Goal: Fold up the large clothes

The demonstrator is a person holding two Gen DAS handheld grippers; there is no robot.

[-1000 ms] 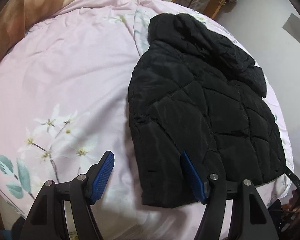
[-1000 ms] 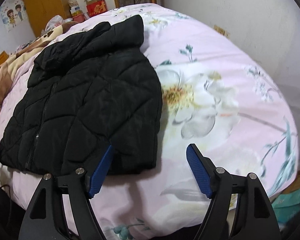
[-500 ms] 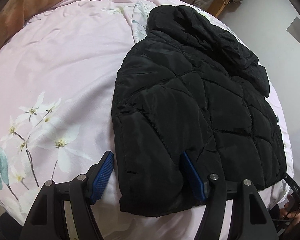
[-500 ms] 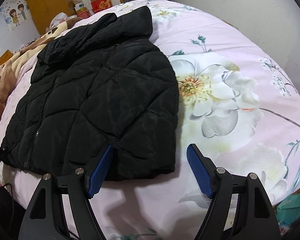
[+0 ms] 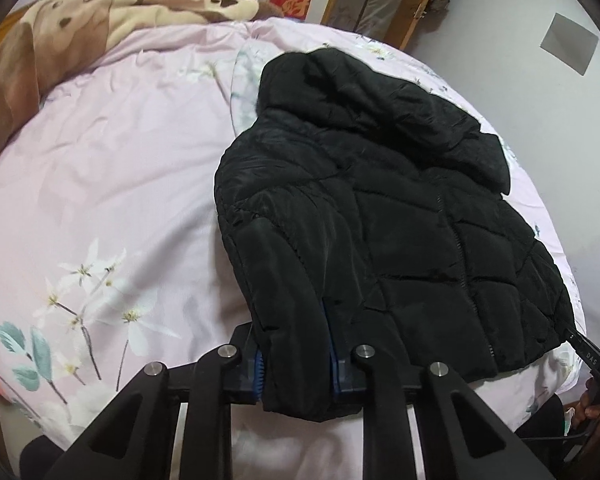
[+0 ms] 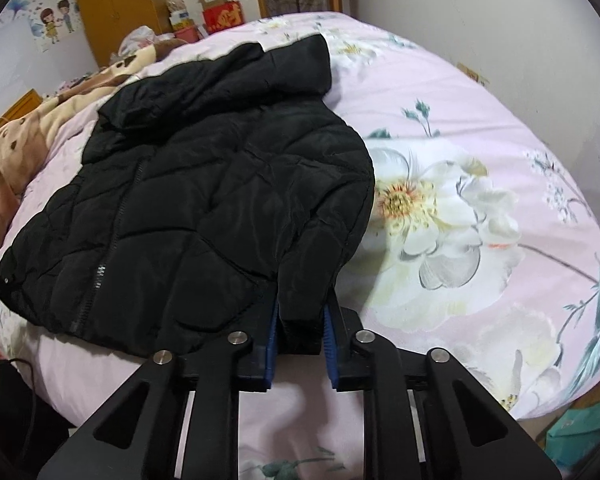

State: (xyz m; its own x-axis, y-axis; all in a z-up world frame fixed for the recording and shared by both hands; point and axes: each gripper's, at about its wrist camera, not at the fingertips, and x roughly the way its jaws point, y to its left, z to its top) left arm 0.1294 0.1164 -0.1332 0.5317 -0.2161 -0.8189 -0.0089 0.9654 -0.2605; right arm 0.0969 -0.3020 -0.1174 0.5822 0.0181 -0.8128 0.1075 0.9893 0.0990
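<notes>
Right now each hand-held gripper is pinching a bottom corner of the jacket (image 5: pixel 380 216). The left hand-held gripper (image 5: pixel 296 364) has its blue pads squeezed on a thick roll of the hem at the jacket's left side. The right hand-held gripper (image 6: pixel 300 344) has its pads squeezed on the hem at the other side. I think they hold the two corners so the bottom can be lifted evenly and folded up toward the hood (image 5: pixel 364 92).

The jacket is black and puffy. It lies flat on the bed (image 5: pixel 112 184), front up, with the zip (image 6: pixel 100 272) running up the middle. Its bottom edge is at the near edge of the bed, close to the person. That makes the hem easy to reach.

The hood lies flat at the far end, pointing away. The pink sheet with flowers is bare all around the jacket, so there is room to fold.

Farther back, a brown blanket (image 5: pixel 72 36) is bunched at the head of the bed. Behind it stand boxes (image 6: pixel 220 14) and a wooden cupboard (image 6: pixel 116 4).
</notes>
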